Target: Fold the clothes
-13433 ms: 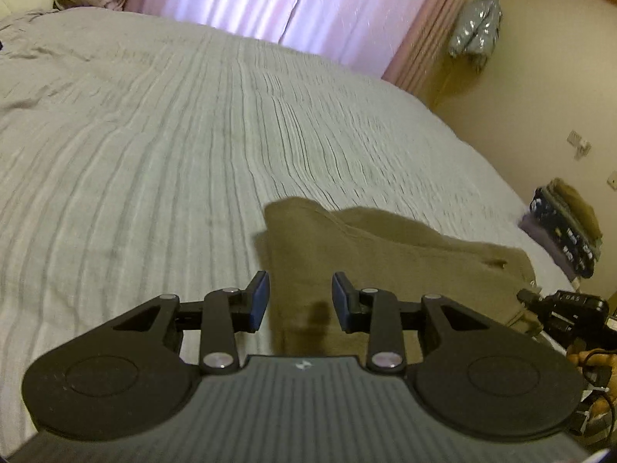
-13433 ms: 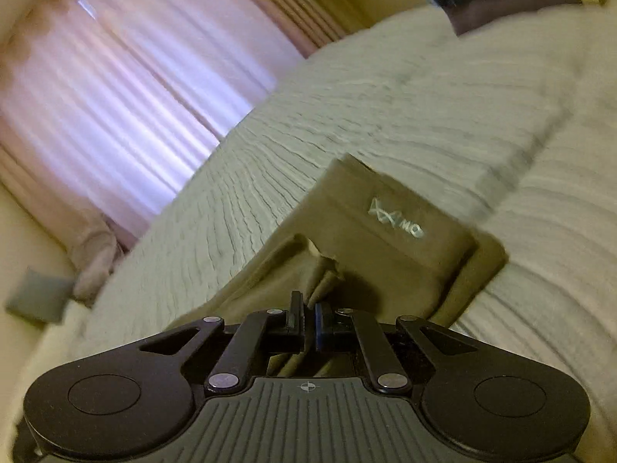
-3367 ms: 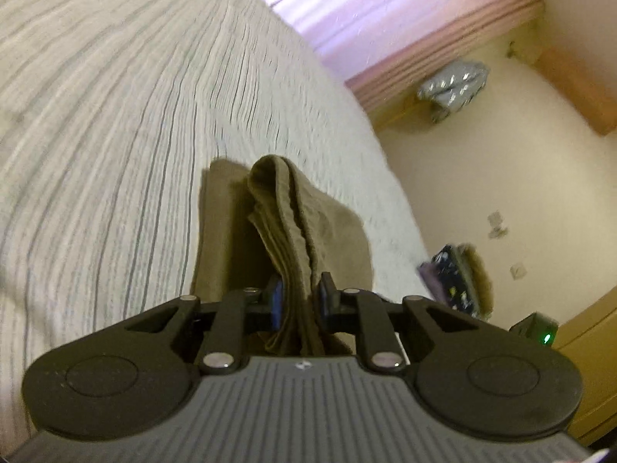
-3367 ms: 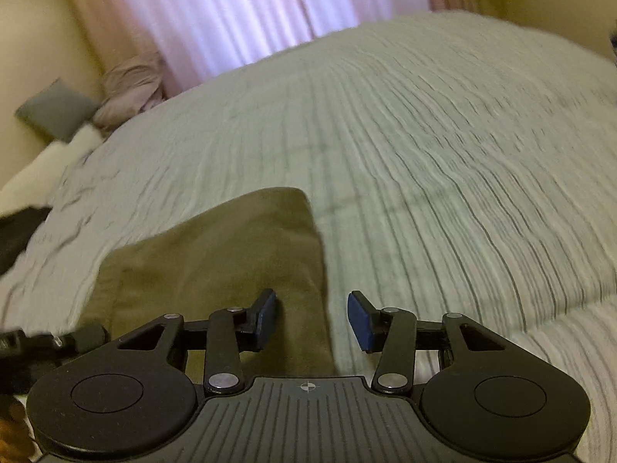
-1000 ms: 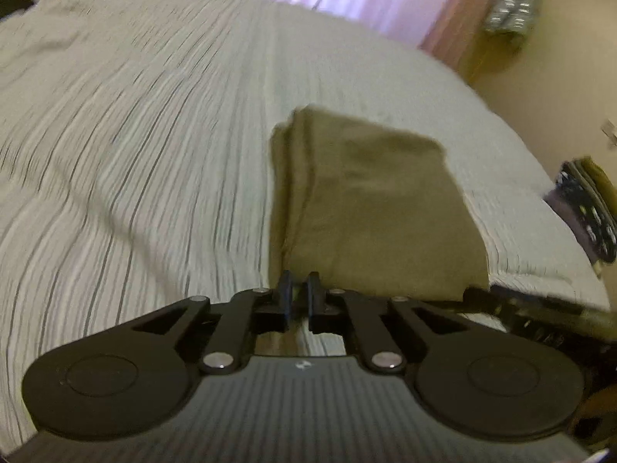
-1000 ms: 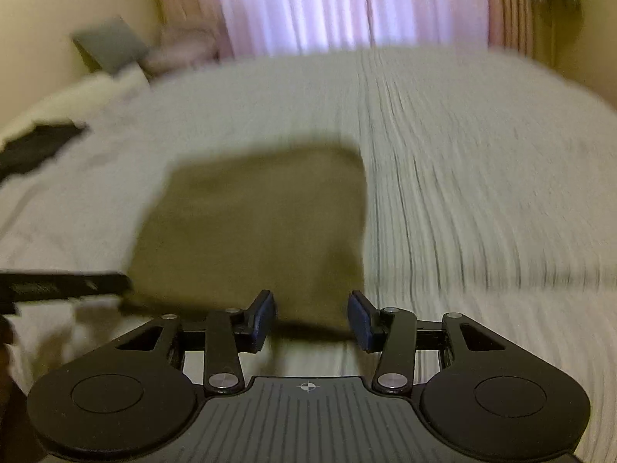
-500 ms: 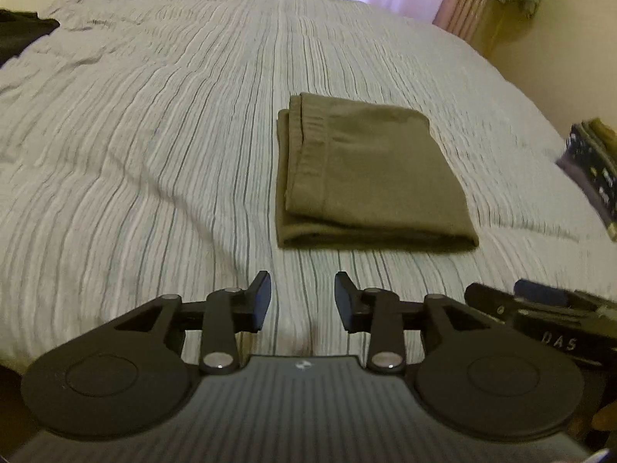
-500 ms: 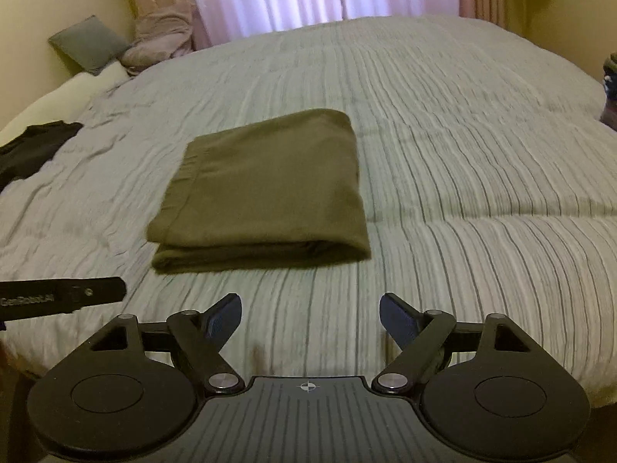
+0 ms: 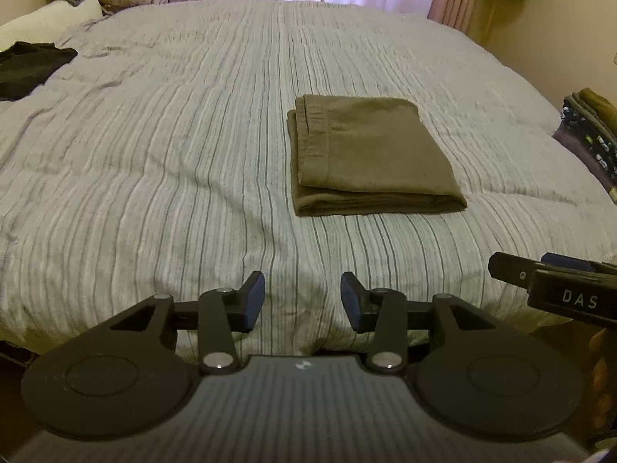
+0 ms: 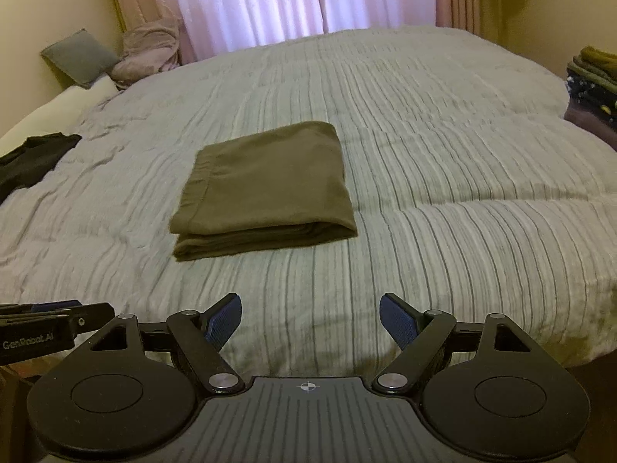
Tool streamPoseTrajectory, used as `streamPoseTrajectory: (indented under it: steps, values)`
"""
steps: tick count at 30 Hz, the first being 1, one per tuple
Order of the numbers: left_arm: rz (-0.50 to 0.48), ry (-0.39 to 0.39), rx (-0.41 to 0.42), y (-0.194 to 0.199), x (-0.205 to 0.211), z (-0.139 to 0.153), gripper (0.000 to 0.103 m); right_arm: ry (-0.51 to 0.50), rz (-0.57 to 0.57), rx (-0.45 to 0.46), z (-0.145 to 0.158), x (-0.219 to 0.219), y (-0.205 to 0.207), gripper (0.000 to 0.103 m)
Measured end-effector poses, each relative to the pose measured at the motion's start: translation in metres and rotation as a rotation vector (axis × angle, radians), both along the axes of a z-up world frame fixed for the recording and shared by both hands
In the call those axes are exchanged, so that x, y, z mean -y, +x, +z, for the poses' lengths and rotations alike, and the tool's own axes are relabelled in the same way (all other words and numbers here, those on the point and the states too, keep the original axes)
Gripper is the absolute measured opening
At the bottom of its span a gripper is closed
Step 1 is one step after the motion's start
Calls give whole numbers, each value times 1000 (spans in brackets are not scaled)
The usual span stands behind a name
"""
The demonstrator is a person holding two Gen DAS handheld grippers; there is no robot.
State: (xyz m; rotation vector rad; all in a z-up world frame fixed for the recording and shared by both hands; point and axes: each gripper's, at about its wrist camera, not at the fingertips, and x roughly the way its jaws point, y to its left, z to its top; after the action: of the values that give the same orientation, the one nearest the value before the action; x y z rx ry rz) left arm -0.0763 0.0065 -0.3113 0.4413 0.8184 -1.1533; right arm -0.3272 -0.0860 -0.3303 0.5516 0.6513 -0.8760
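**Olive garment lies folded; both grippers hang clear**

Left wrist view: your left gripper (image 9: 302,301) sits at bottom centre, spread and empty. The olive garment (image 9: 370,154) lies as a flat, squared stack right of centre on the striped bedspread (image 9: 154,154), well apart.

Right wrist view: your right gripper (image 10: 310,322) gapes wide, holding nothing; the garment lies mid-frame, left of centre. It looks folded; whether more clothes await, you can't tell.

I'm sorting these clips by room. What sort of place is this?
Most likely a bedroom: a wide bed with a grey striped quilt, pillows at its head, pink curtains behind, and a folded olive-brown garment lying on it.
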Motion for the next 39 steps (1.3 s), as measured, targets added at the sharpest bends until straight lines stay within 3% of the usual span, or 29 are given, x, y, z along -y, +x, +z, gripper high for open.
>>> streamPoseTrajectory:
  steps: [10, 21, 25, 30, 33, 39]
  values:
    - [1, -29, -2, -2, -23, 8, 40, -30, 17, 7, 9, -29, -2, 82]
    - [-5, -29, -26, -1, -22, 6, 40, -25, 25, -5, 3, -23, 4, 82]
    - [-11, -41, -64, 6, -11, -2, 40, 1, 24, -14, -6, -12, 7, 82]
    - [-20, -133, -157, 31, 6, -8, 32, 47, -3, -11, -27, 16, 2, 82]
    - [-21, -172, -179, 49, 23, -10, 23, 60, -44, 60, -31, 40, -14, 82]
    - [-43, -216, -187, 73, 81, -8, 18, 8, -56, 221, -22, 105, -23, 82]
